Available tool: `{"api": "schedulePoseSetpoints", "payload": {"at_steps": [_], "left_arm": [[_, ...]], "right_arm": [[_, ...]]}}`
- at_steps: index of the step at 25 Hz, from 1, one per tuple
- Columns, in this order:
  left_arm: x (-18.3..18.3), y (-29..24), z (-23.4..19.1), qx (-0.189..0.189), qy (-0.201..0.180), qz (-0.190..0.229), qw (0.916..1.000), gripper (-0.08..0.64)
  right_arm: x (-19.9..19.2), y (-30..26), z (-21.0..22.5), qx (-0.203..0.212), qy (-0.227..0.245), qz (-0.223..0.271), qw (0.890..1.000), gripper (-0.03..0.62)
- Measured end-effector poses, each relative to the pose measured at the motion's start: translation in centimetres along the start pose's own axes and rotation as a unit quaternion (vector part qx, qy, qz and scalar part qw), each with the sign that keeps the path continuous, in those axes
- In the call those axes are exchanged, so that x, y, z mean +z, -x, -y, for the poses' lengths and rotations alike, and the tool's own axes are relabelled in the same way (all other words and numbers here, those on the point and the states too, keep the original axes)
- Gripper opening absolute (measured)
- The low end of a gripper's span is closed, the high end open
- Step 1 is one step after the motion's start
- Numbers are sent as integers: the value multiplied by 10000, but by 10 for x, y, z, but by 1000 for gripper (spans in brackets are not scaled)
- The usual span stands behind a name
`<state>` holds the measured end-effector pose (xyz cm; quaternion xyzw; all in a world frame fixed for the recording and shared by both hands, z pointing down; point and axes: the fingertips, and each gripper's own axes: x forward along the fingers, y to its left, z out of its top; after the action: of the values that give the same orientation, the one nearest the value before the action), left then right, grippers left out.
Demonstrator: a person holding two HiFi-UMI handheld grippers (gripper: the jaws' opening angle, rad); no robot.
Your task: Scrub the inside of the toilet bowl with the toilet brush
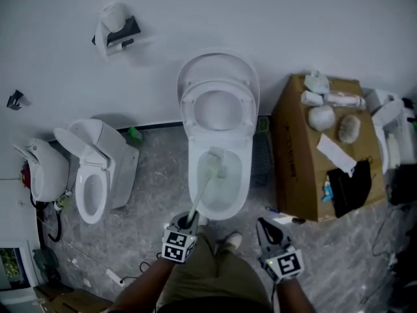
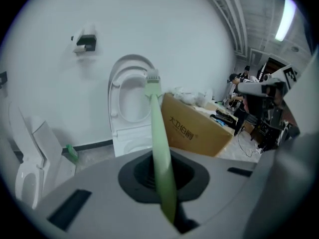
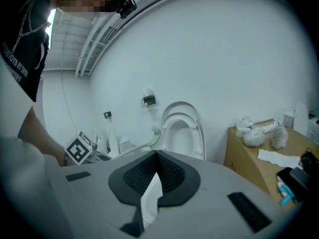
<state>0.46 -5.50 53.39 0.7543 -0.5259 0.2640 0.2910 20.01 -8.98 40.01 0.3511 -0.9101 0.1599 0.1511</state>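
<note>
The white toilet [image 1: 218, 142] stands in the middle with lid and seat raised; the left gripper view shows the toilet [image 2: 130, 91] ahead. A pale green toilet brush [image 1: 203, 188] slants from my left gripper [image 1: 189, 222] into the bowl, its head [image 1: 215, 158] near the bowl's back wall. My left gripper [image 2: 163, 180] is shut on the brush handle [image 2: 158, 133]. My right gripper [image 1: 267, 230] hangs right of the bowl, above the floor. In its own view my right gripper [image 3: 152, 183] is shut on a white scrap of paper [image 3: 150, 200].
A smaller toilet [image 1: 91, 178] and another white fixture [image 1: 42, 168] stand at the left. A cardboard box [image 1: 303, 168] with several items on top sits right of the toilet. A paper holder [image 1: 116, 28] hangs on the wall. The person's shoe [image 1: 229, 242] is before the bowl.
</note>
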Motion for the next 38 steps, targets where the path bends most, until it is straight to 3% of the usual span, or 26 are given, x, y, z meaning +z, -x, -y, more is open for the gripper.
{"api": "schedulePoseSetpoints", "payload": {"at_steps": [6, 10, 13, 17, 19, 23, 29, 38], "left_arm": [[77, 66, 6, 335, -224, 1077, 9934, 2], [126, 110, 9, 564, -481, 1809, 9807, 2], [161, 144, 18, 643, -453, 2260, 9709, 2], [199, 186, 26, 753, -795, 2634, 9585, 2], [215, 208, 30, 724, -672, 2816, 9544, 2], [235, 245, 35, 613, -632, 3015, 9494, 2], [249, 269, 30, 713, -933, 2993, 9469, 2], [262, 264, 18, 355, -1107, 2977, 9476, 2]], "right_arm": [[45, 0, -15, 231, 366, 228, 9988, 5], [86, 6, -26, 299, 613, 444, 9967, 5], [114, 15, -36, 367, 717, 643, 9947, 5], [146, 27, -48, 401, 809, 907, 9918, 5], [158, 33, -54, 385, 906, 997, 9901, 5], [194, 44, -66, 315, 979, 1313, 9860, 3], [226, 48, -74, 338, 995, 1586, 9817, 3], [245, 38, -87, 273, 1025, 1501, 9830, 3]]}}
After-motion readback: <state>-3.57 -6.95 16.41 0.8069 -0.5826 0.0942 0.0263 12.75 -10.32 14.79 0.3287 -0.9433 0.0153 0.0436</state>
